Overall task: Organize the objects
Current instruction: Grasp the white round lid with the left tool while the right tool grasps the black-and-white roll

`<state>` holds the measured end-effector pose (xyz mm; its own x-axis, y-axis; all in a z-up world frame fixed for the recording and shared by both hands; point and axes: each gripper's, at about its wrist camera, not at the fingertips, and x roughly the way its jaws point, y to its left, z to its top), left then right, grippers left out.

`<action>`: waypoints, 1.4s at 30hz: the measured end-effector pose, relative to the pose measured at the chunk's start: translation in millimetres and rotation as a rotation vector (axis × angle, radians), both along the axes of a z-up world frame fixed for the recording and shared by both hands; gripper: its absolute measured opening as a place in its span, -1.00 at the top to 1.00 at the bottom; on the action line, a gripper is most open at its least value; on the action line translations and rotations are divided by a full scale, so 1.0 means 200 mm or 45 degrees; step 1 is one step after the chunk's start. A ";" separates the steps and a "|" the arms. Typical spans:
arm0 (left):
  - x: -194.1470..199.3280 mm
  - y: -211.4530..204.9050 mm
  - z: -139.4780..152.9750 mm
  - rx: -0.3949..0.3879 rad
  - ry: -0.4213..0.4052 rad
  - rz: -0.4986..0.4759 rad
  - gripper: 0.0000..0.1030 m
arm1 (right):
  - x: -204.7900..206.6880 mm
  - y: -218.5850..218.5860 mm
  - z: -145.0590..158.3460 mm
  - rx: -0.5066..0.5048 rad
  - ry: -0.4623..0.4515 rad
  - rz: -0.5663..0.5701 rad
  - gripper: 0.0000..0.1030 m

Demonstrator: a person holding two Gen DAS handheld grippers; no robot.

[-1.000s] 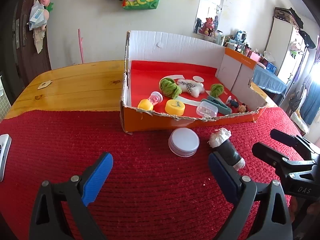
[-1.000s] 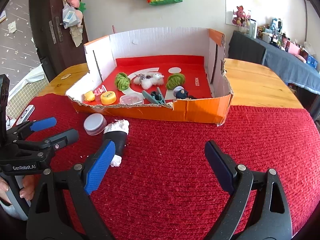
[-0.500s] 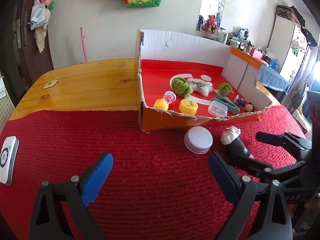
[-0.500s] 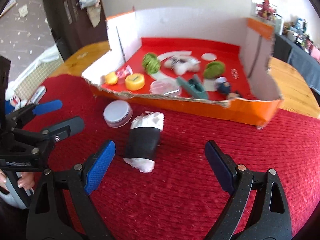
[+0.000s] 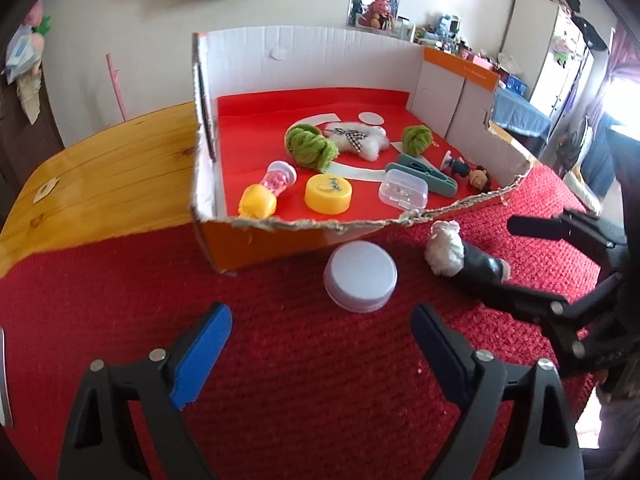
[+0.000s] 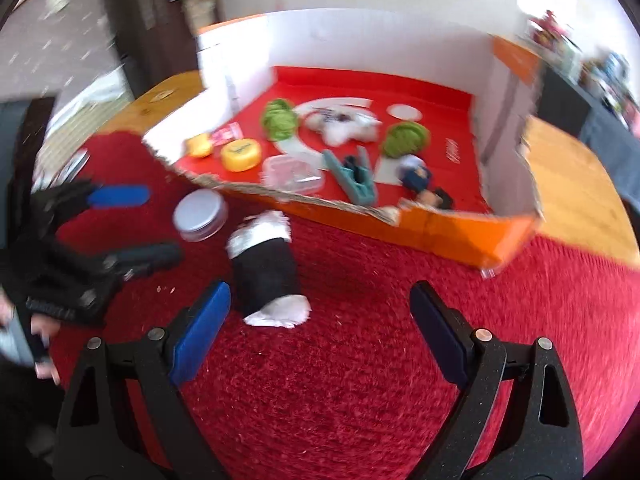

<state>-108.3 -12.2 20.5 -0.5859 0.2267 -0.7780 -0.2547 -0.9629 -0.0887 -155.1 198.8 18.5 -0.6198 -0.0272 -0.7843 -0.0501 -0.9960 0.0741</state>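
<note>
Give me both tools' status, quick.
Left tool: open, holding nothing.
Right tool: open, holding nothing, near the black-and-white bundle.

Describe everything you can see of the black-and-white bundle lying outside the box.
The black-and-white bundle looks like soft white stuffing wrapped in a black band, with white tufts at both ends. It lies on its side on the red woven mat, just outside the cardboard box, beside the round white lid. The open right gripper nears it without touching.

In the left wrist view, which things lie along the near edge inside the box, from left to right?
Yellow-capped small bottle → yellow round lid → clear plastic case → teal clip → small doll figure.
</note>
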 end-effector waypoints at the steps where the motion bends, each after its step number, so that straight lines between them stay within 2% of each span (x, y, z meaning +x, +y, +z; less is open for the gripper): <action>1: -0.01 0.00 0.00 -0.011 0.006 -0.004 -0.68 | -0.01 -0.01 0.00 0.043 -0.006 0.039 -0.77; 2: -0.02 0.01 0.00 -0.021 0.009 -0.012 -0.63 | -0.02 -0.02 0.00 0.063 -0.008 0.064 -0.76; 6: -0.04 0.04 0.01 -0.037 0.015 -0.055 -0.53 | -0.06 -0.04 -0.03 0.071 -0.031 0.177 -0.38; 9: -0.05 0.06 0.00 -0.054 0.020 -0.083 -0.51 | -0.07 -0.06 -0.04 0.092 -0.024 0.231 -0.24; 10: -0.06 0.06 0.00 -0.054 0.020 -0.090 -0.50 | -0.07 -0.06 -0.03 0.084 -0.017 0.242 -0.10; 12: -0.06 0.07 0.00 -0.050 0.021 -0.107 -0.46 | -0.07 -0.06 -0.03 0.041 -0.009 0.272 -0.01; 14: -0.06 0.07 0.01 -0.044 0.025 -0.127 -0.20 | -0.08 -0.08 -0.04 0.041 0.000 0.284 0.09; 15: -0.06 0.08 0.01 -0.038 0.028 -0.143 -0.11 | -0.08 -0.08 -0.04 0.043 0.006 0.295 0.21; 16: -0.05 0.08 0.01 -0.033 0.032 -0.157 0.08 | -0.07 -0.09 -0.03 0.036 0.015 0.308 0.36; 17: -0.04 0.08 0.01 -0.030 0.032 -0.167 0.18 | -0.07 -0.10 -0.03 0.029 0.019 0.315 0.36; 27: 0.03 0.09 0.05 -0.005 0.073 -0.201 0.18 | -0.01 -0.07 0.01 -0.068 0.054 0.284 0.36; 37: 0.14 0.06 0.23 0.071 0.166 -0.222 0.18 | 0.09 -0.10 0.19 -0.094 0.181 0.283 0.36; 42: 0.18 0.06 0.27 0.080 0.193 -0.229 0.18 | 0.11 -0.09 0.20 -0.094 0.181 0.265 0.36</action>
